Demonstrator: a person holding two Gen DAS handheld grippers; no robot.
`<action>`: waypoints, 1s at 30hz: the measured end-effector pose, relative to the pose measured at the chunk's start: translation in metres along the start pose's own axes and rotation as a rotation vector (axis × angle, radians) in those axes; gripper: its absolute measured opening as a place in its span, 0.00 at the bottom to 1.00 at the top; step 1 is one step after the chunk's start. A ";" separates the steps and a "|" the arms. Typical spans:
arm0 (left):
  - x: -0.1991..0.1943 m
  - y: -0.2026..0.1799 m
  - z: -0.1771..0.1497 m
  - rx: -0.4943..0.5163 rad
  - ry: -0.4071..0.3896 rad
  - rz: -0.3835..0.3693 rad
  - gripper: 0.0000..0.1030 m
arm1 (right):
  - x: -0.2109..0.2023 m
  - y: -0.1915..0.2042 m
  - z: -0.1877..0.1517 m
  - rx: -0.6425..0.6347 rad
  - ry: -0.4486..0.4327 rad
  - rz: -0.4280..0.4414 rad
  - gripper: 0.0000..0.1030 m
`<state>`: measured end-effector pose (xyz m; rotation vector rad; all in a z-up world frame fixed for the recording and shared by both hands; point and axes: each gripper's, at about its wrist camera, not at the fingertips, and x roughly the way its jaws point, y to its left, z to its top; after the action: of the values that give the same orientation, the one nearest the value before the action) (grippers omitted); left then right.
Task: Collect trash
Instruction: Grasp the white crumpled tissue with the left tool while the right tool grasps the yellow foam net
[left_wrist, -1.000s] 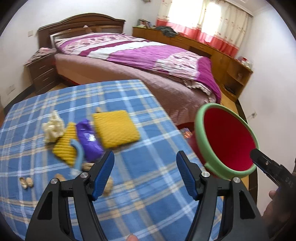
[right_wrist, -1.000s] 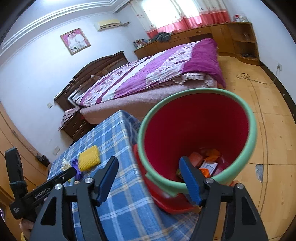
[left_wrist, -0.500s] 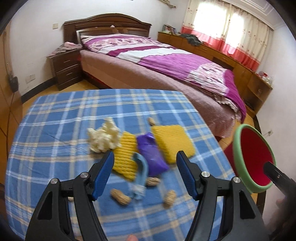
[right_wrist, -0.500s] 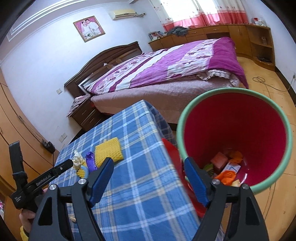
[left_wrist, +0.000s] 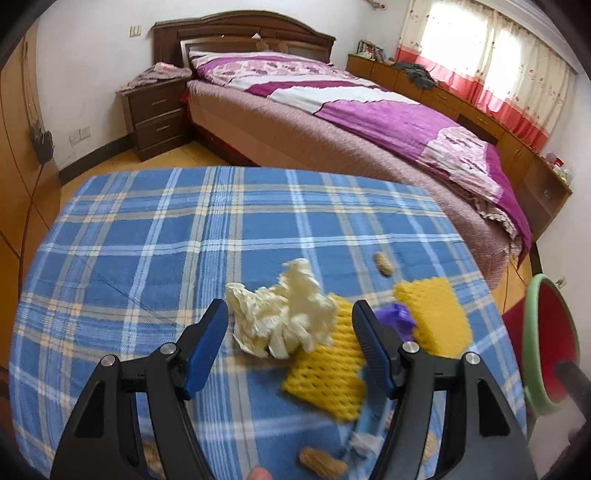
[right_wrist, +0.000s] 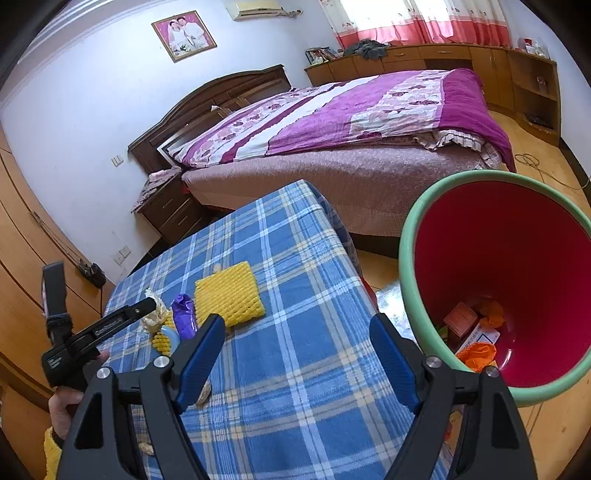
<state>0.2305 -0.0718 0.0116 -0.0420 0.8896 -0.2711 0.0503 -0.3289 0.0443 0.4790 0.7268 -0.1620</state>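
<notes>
Left gripper (left_wrist: 288, 325) has swung from the bin side over to the trash pile; jaws open, nothing gripped, now bracketing the crumpled white paper (left_wrist: 284, 314) without touching it. So the next pick looks like the paper. Right gripper (right_wrist: 295, 339): jaws have just been opening, nothing between them, hanging over the tabletop (right_wrist: 295, 387) edge beside the red bin (right_wrist: 413, 288), which already holds orange and boxed scraps.

Left on the blue plaid cloth: two yellow foam nets (left_wrist: 328, 373), a purple wrapper (left_wrist: 397, 317), a light blue strip (left_wrist: 364, 428) (blurred, probably plastic) and peanut shells (left_wrist: 384, 263).

Far half of the tabletop is open for moving. Bin stands just off the right edge, bed (left_wrist: 369, 122) beyond.
</notes>
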 end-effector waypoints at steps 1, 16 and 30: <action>0.004 0.002 0.000 -0.007 0.006 0.003 0.67 | 0.003 0.002 0.002 -0.002 0.003 -0.003 0.80; 0.023 0.033 -0.009 -0.122 0.003 -0.027 0.66 | 0.058 0.032 0.008 -0.065 0.085 0.002 0.80; 0.019 0.039 -0.012 -0.138 -0.015 -0.041 0.46 | 0.108 0.073 0.002 -0.154 0.158 0.013 0.80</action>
<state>0.2413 -0.0377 -0.0161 -0.1899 0.8921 -0.2471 0.1538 -0.2635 -0.0007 0.3517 0.8838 -0.0560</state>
